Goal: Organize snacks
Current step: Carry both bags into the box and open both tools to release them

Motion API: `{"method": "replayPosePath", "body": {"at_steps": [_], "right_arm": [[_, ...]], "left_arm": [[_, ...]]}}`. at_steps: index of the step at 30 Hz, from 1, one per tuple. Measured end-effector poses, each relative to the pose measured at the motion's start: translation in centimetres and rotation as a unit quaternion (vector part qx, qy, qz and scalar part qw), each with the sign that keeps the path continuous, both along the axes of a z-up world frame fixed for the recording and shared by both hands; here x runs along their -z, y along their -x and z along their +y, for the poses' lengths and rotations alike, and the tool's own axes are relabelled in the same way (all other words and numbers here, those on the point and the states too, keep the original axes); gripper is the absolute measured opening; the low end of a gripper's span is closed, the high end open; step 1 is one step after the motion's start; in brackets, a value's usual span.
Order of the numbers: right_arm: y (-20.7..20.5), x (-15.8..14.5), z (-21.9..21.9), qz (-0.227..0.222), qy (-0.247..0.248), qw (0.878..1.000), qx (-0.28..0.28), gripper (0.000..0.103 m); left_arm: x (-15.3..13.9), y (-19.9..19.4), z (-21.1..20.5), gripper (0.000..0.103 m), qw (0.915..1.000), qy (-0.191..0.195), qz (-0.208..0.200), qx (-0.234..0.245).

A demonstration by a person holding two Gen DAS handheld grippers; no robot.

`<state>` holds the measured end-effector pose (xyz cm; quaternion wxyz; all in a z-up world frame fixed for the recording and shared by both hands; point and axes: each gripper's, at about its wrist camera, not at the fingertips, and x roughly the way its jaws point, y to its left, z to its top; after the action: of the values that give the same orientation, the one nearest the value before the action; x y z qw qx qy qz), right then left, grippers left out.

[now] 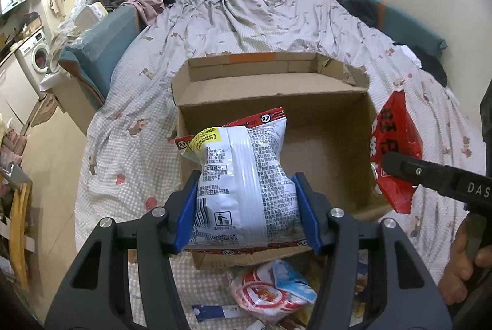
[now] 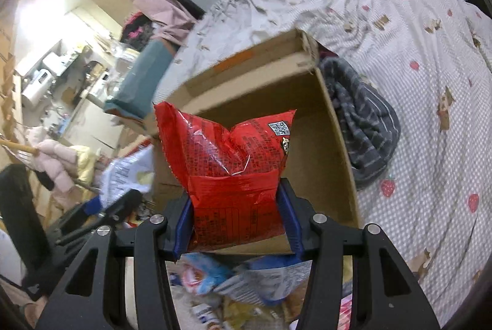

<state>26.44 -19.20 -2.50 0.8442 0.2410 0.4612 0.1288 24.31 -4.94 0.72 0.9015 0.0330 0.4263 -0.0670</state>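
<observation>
Through the left wrist camera, I have the left claw [image 1: 247, 207] clenched on a white snack bag [image 1: 243, 176], its blue pads pressing both sides, and the bag hangs over the near edge of the open cardboard box [image 1: 323, 151] that sits on the bed [image 1: 138, 102]. The box floor looks bare from here, so I judge that nothing has been packed yet. At three o'clock the red snack bag [image 1: 396, 151] is pinched in the other claw beside the box's right wall, with a hand [image 1: 461, 265] on the handle at about four o'clock. At six o'clock, below the box, a pile of loose snacks [image 1: 273, 293] waits on the bed. Switching to the right wrist camera, the right claw [image 2: 236, 219] is grasping that red snack bag [image 2: 227, 173] by its lower half, held up in front of the box [image 2: 313, 145]. The white bag [image 2: 126, 173] shows blurred at nine o'clock, more packets [image 2: 246, 280] lie at six o'clock, and a striped grey garment [image 2: 359, 121] rests just beside the box at two o'clock. Two bags are about to go in; the pile is what remains.
</observation>
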Motion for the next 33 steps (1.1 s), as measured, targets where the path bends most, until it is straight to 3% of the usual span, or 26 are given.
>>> {"method": "replayPosePath", "body": {"at_steps": [14, 24, 33], "right_arm": [[-0.5, 2.5, 0.6, 0.021, 0.041, 0.999, -0.005, 0.052], [-1.4, 3.7, 0.6, 0.048, 0.051, 0.998, -0.005, 0.053], [-1.8, 3.7, 0.3, 0.044, 0.043, 0.998, -0.003, 0.054]], "left_arm": [[3.5, -0.5, 0.0, 0.054, 0.9998, -0.014, 0.008, -0.008], [4.2, -1.1, 0.0, 0.055, 0.9996, -0.018, 0.015, -0.017], [4.2, -1.2, 0.1, 0.056, 0.9995, -0.019, 0.015, -0.02]]}}
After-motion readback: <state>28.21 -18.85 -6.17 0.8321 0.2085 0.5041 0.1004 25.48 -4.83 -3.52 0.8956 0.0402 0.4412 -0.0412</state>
